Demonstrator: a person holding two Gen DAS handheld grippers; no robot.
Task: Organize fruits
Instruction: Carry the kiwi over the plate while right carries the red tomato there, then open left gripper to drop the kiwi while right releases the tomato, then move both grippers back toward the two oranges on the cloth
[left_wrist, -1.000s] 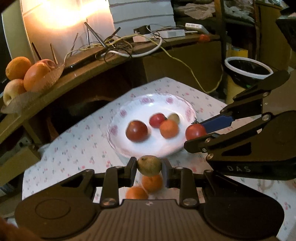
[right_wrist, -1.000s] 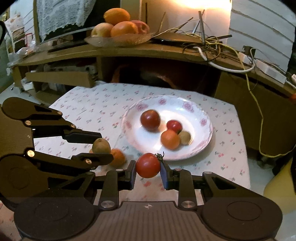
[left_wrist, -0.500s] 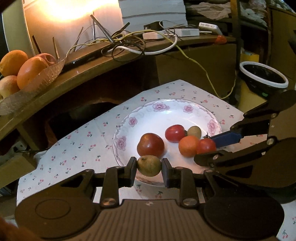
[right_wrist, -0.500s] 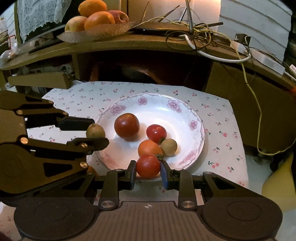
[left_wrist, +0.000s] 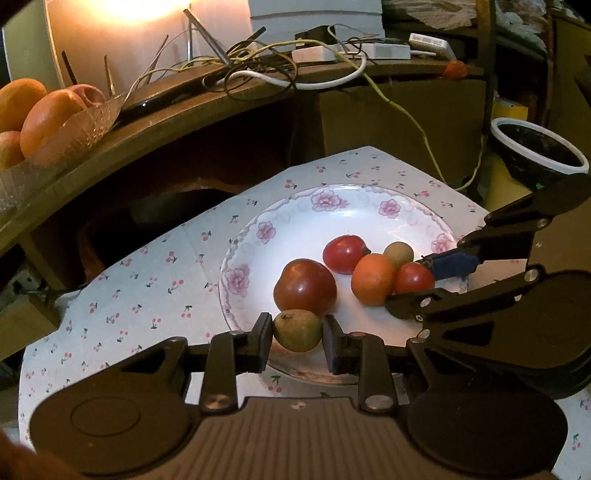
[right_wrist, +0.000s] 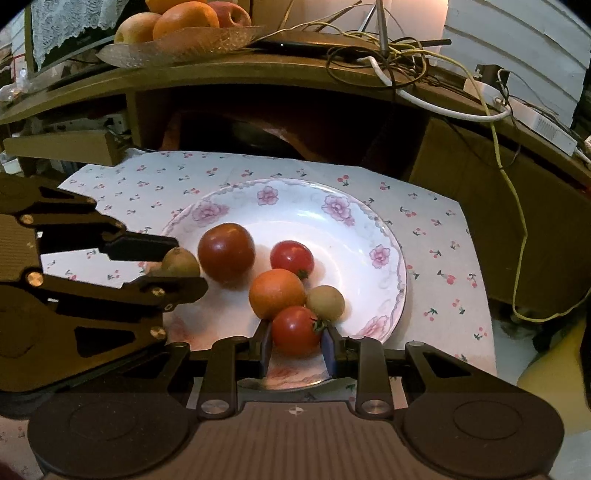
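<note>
Cherry-print tablecloth (right_wrist: 436, 236) under a floral plate (right_wrist: 384, 254), beside a cluttered wooden shelf (right_wrist: 258, 70).

Sitting over the one floral plate (right_wrist: 384, 236) are six fruits: three tomatoes (right_wrist: 226, 252), one orange (right_wrist: 277, 293), two greenish-brown fruits (right_wrist: 325, 302). Two hand-held grippers (right_wrist: 295, 341) are showing.

No words, brand names or numbers can be read in either view. The only mark is a small cross-in-circle sign on the ribbed body of each tool: one on the left tool (left_wrist: 297, 331) in the left wrist view, one on the right tool (right_wrist: 296, 336) in the right wrist view.
</note>
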